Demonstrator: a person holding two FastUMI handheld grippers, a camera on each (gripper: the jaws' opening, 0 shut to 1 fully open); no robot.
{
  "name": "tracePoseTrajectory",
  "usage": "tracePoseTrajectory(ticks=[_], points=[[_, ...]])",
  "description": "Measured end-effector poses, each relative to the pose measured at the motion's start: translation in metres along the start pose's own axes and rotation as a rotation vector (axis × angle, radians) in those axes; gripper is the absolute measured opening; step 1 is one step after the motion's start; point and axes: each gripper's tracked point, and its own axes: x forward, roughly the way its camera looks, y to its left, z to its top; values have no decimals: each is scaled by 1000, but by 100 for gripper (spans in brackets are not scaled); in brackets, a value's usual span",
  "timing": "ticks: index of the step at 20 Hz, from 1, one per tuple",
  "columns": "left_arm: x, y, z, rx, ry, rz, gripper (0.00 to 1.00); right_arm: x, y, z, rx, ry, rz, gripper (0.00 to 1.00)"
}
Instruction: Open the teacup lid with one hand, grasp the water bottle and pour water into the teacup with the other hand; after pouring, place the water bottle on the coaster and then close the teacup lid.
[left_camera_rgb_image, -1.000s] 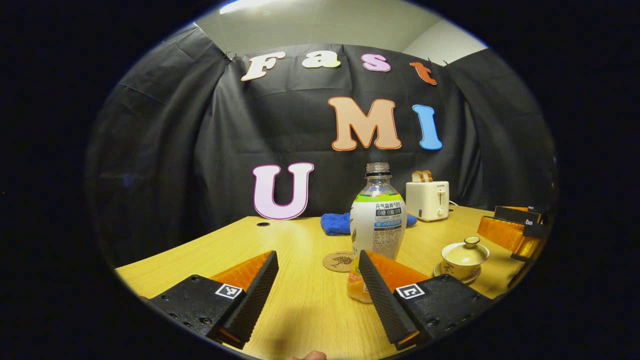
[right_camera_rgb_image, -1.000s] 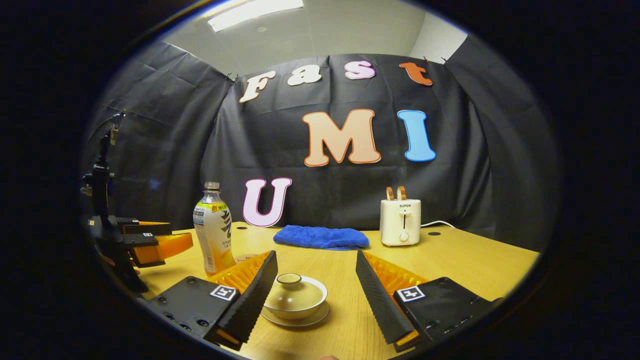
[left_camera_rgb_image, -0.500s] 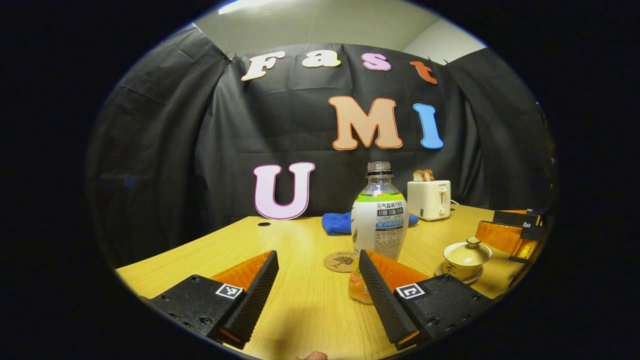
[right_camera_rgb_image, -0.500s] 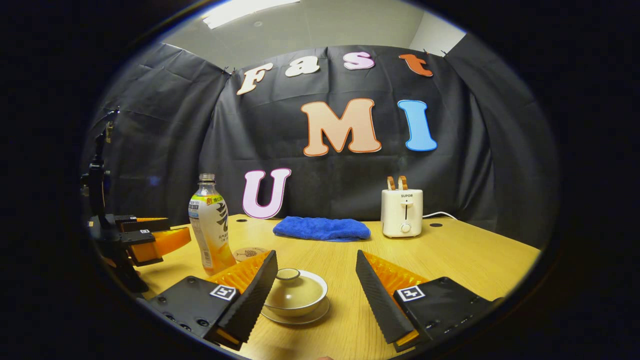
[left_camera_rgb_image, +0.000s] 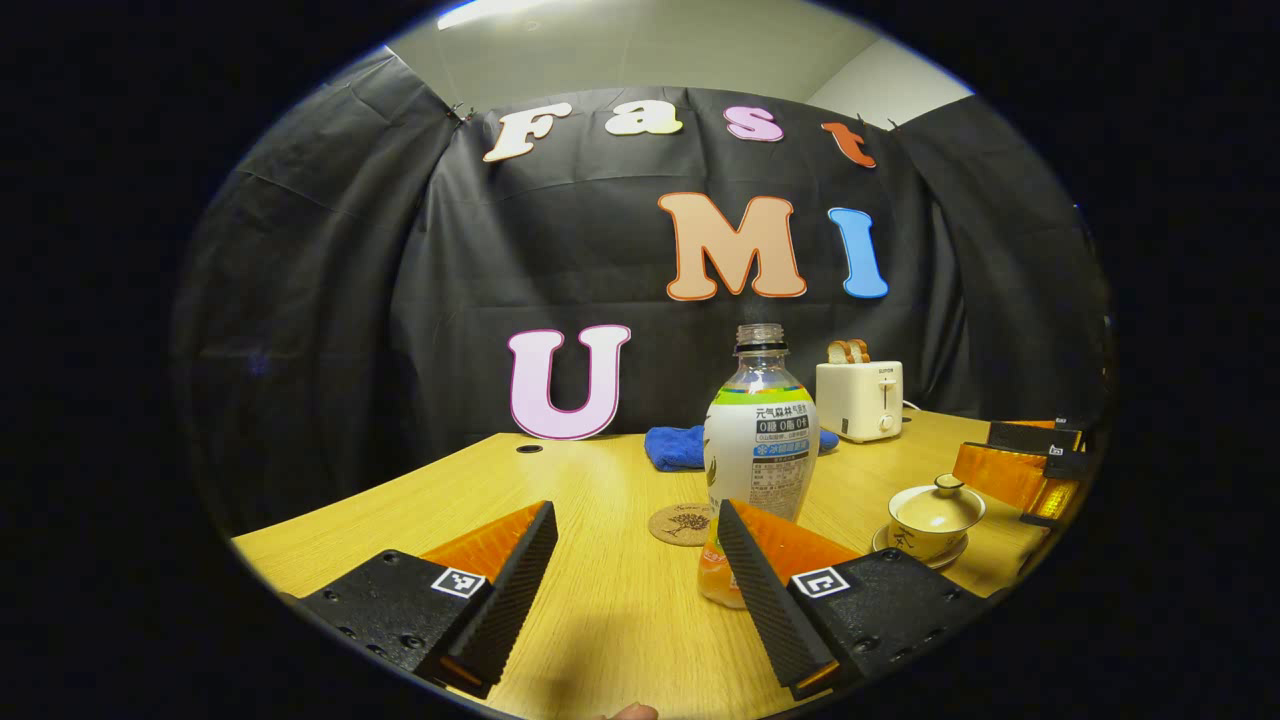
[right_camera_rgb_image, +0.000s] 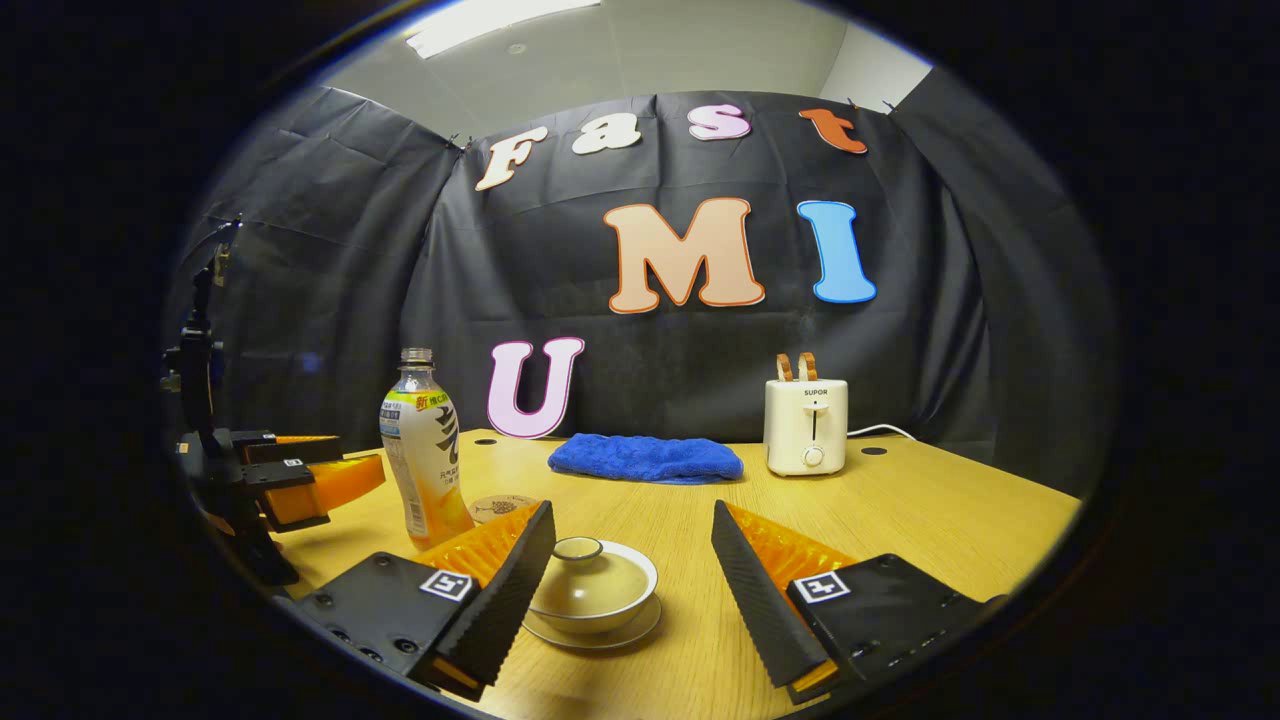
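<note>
An uncapped water bottle (left_camera_rgb_image: 757, 450) with a white label and orange liquid at its base stands just beyond my left gripper (left_camera_rgb_image: 633, 560), which is open, slightly right of its gap. A round cork coaster (left_camera_rgb_image: 680, 523) lies behind it. The cream teacup (left_camera_rgb_image: 935, 510) with its lid on sits on a saucer at the right. In the right gripper view the lidded teacup (right_camera_rgb_image: 592, 585) sits just ahead of my open right gripper (right_camera_rgb_image: 630, 565), nearer its left finger. The bottle (right_camera_rgb_image: 425, 450) and the left gripper (right_camera_rgb_image: 300, 480) stand at the left there.
A blue cloth (right_camera_rgb_image: 645, 458) lies at the back of the wooden table (right_camera_rgb_image: 930, 520), with a white toaster (right_camera_rgb_image: 806, 425) holding toast to its right. The black cloth wall closes off the back. The right gripper (left_camera_rgb_image: 1020, 465) shows at the right edge of the left gripper view.
The right gripper's view has shifted a little: the teacup, bottle and toaster sit slightly higher and farther than a second ago. The left gripper has barely moved.
</note>
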Motion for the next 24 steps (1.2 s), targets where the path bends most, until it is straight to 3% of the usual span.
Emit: tracePoseTrajectory(ticks=[1,3,4,5,6,10,14,19,24], points=[[0,0,0,0,0,-1,95,0,2,0,-1,-2,8,95],[0,0,0,-1,0,-4,95,0,7,4,-4,-19,31,99],[0,0,0,-3,-1,-4,95,1,9,3,-5,-16,38,95],[1,-1,0,-3,-2,-5,95,3,11,-2,-5,-1,45,99],[0,-1,0,-4,-3,-4,95,4,13,-5,-3,15,55,95],[0,0,1,-6,-4,-7,95,8,19,-8,-18,53,74,96],[-1,-1,1,-7,-5,-10,95,11,25,-11,-58,84,88,81],[0,-1,1,-9,-4,-15,95,10,36,-18,-114,120,121,80],[0,-2,0,-9,-2,-15,95,15,35,-28,-137,155,114,39]])
